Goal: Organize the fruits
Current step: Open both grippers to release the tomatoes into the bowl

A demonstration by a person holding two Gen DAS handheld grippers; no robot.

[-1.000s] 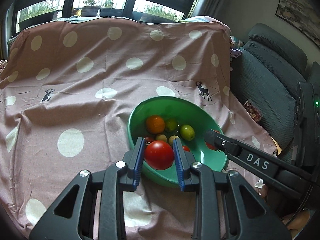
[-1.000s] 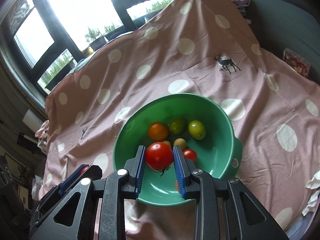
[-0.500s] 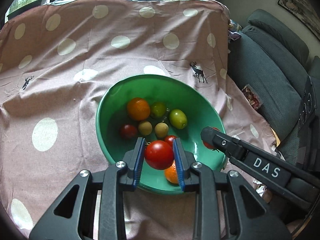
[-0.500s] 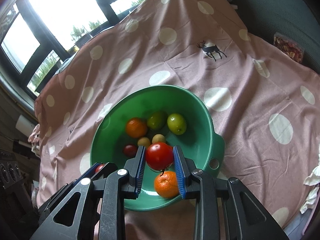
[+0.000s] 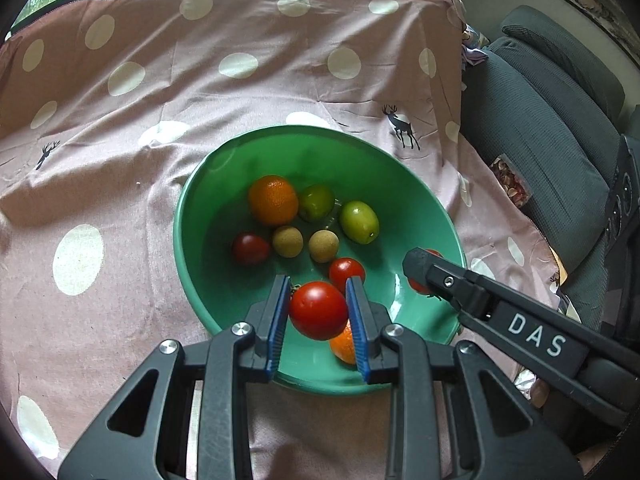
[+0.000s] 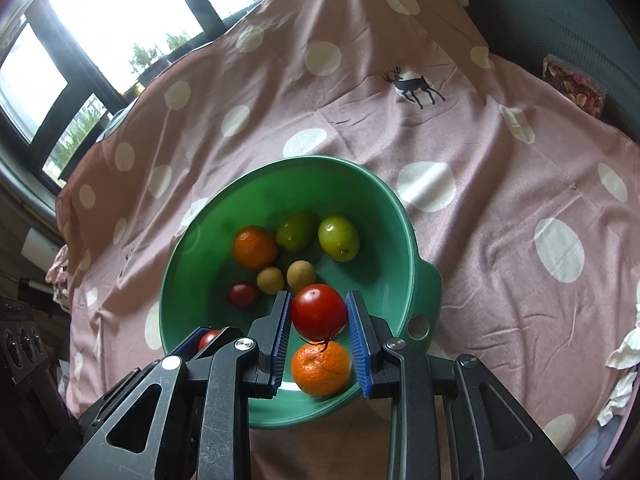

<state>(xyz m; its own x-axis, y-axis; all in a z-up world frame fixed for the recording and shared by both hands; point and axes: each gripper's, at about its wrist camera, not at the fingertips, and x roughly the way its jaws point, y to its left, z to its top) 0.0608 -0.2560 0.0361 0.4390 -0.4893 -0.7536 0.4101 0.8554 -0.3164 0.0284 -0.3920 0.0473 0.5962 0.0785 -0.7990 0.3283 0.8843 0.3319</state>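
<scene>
A green bowl [image 5: 182, 216] [image 6: 404, 220] sits on the spotted pink cloth. It holds an orange [image 5: 273, 200], two green fruits [image 5: 359, 222], two small brown fruits [image 5: 323, 245], small red tomatoes [image 5: 346, 271] and a second orange [image 6: 321, 368] near its front wall. My left gripper [image 5: 319, 292] is shut on a red tomato [image 5: 319, 314] above the bowl's near side. My right gripper [image 6: 319, 296] is shut on another red tomato [image 6: 319, 314], just over the front orange. Each view shows the other gripper entering from the side with its tomato.
The pink cloth [image 5: 120, 160] with white dots and deer prints covers the whole surface and drapes off its edges. A grey sofa [image 5: 560, 128] stands to the right with a snack packet [image 6: 576, 88] on it. Windows [image 6: 120, 20] lie behind.
Both grippers have come forward and down over the bowl with their tomatoes still held. The bowl now looks nearer, and the front orange has come into sight beneath the tomatoes.
</scene>
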